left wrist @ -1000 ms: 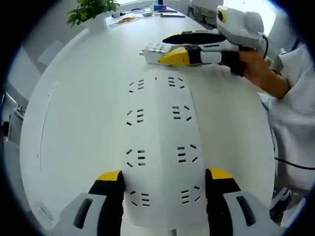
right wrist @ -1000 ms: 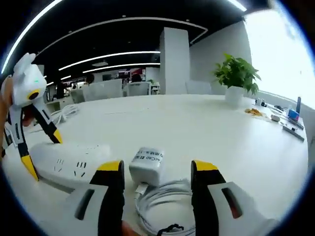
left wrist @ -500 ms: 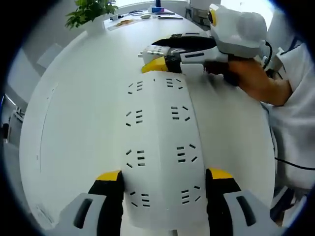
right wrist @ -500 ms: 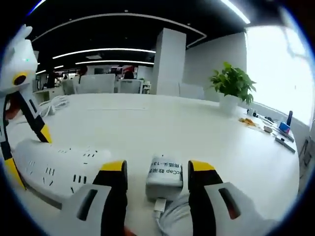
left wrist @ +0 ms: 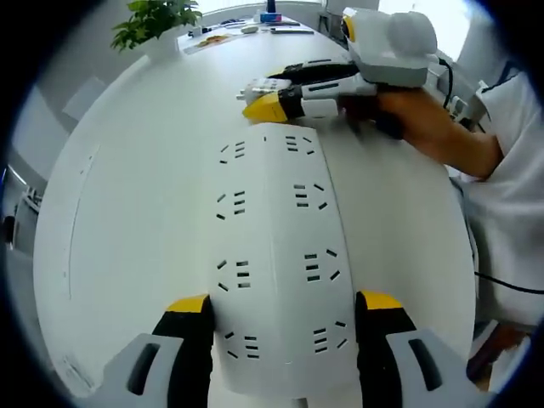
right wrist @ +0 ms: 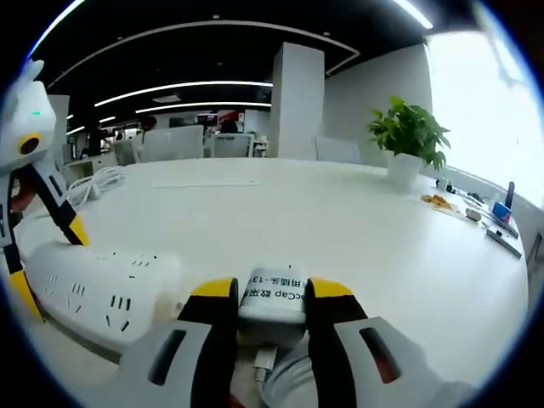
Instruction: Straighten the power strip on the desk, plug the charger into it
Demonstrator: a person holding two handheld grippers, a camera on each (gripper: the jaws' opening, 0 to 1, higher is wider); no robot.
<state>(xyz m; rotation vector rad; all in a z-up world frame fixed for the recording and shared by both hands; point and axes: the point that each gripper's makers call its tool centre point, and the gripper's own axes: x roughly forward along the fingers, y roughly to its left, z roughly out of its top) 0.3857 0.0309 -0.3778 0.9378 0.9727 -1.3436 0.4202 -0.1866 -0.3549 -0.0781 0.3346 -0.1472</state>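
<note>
**A:** So what's the right tool (right wrist: 266, 293) doing? Looks like its yellow-tipped jaws are pinched in on the small white block charger (right wrist: 274, 295), one on each side, both touching it.

**B:** Yep, it's clamped on that charger. The label on top partly reads "nCap" plus some characters and "-13", the rest is too small for me. A white cable (right wrist: 285, 387) comes off its near end, down between the jaws.

**A:** And the long white plastic power strip (right wrist: 98, 287)?

**B:** Flat on the round white bench (right wrist: 357, 221), just beside the charger on its left in the right gripper view. In the left gripper view the left tool (left wrist: 283, 313) has its jaws spread wide, either side of the strip's (left wrist: 276, 255) near end; whether they press on it, I can't tell. Two columns of sockets run away from it.

**A:** At the far end of the strip I see the right tool (left wrist: 276, 104) in a hand (left wrist: 425, 127), with the charger (left wrist: 259, 85) at its tip.

**B:** Further back there's a green potted plant (right wrist: 408, 136) and a few small things along the bench edge (right wrist: 476, 208), too tiny to name.
</note>
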